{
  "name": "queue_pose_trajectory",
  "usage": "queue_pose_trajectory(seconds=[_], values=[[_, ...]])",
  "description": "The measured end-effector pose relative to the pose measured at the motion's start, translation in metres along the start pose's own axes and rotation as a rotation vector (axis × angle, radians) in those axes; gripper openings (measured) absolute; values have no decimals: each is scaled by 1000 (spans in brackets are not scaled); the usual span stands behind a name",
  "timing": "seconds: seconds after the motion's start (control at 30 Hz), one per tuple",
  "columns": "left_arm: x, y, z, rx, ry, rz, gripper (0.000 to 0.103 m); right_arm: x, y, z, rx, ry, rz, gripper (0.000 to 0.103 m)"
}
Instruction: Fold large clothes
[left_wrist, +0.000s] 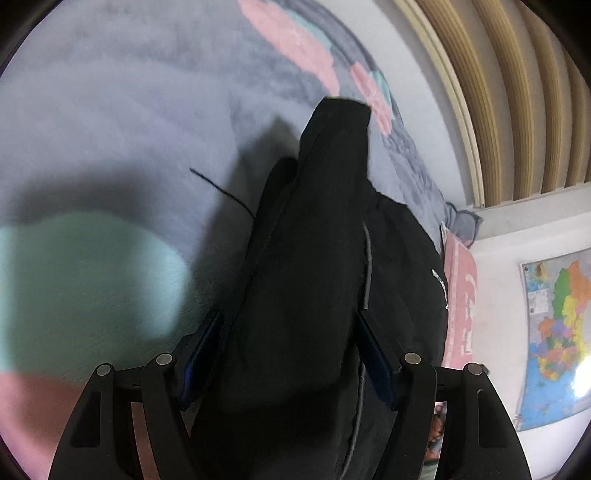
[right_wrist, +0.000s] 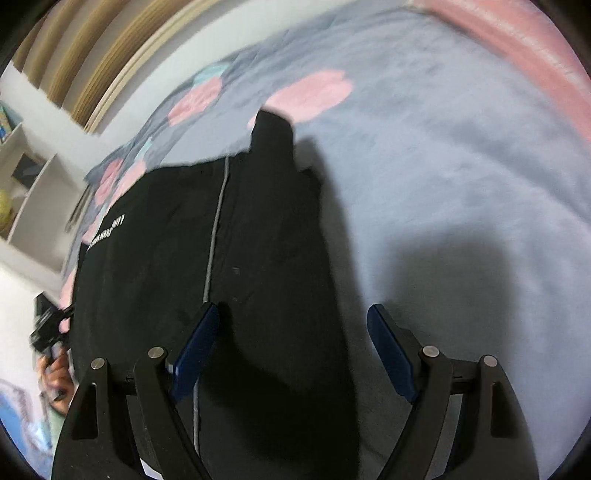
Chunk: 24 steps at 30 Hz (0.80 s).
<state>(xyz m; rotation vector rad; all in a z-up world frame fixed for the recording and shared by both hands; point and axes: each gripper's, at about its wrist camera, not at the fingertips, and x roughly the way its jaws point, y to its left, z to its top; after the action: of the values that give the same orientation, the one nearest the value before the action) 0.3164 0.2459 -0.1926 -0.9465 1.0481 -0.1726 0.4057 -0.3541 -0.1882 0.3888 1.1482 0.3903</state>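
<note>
A black jacket (right_wrist: 177, 258) lies on the blanket (right_wrist: 461, 184). The left gripper (left_wrist: 290, 325) has its jaws bunched around a lifted fold, seemingly to carry it over; the right gripper (right_wrist: 293, 317) hovers, jaws wide.

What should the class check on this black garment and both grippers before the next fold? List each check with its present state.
1. Left gripper has cloth between its fingers: ok, though grip firmness cannot tell.
2. Right gripper gripping: not ok, fingers apart.
3. Black garment lies flat on the blanket: cannot tell, one part is lifted.
4. Zipper straight: ok.
5. Sleeve end tucked in: not ok, it sticks out.
</note>
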Motion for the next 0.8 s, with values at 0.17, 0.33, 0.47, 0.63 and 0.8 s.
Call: queue_pose_trajectory(seconds=[0.17,0.33,0.47,0.63,0.8], values=[[14,6,4,-47,16,-35,73,24,-26,7,97,35,127,94],[13,-17,-3,64,2,-10,48,13,-7,3,-3,18,188,58],[-3,-32,-12,144,-9,-60,44,11,-1,1,-56,29,170,58],[19,-18,-4,83,38,-19,63,39,-13,7,36,102,260,72],[32,-14,-5,45,41,-26,70,48,-8,8,37,98,307,71]])
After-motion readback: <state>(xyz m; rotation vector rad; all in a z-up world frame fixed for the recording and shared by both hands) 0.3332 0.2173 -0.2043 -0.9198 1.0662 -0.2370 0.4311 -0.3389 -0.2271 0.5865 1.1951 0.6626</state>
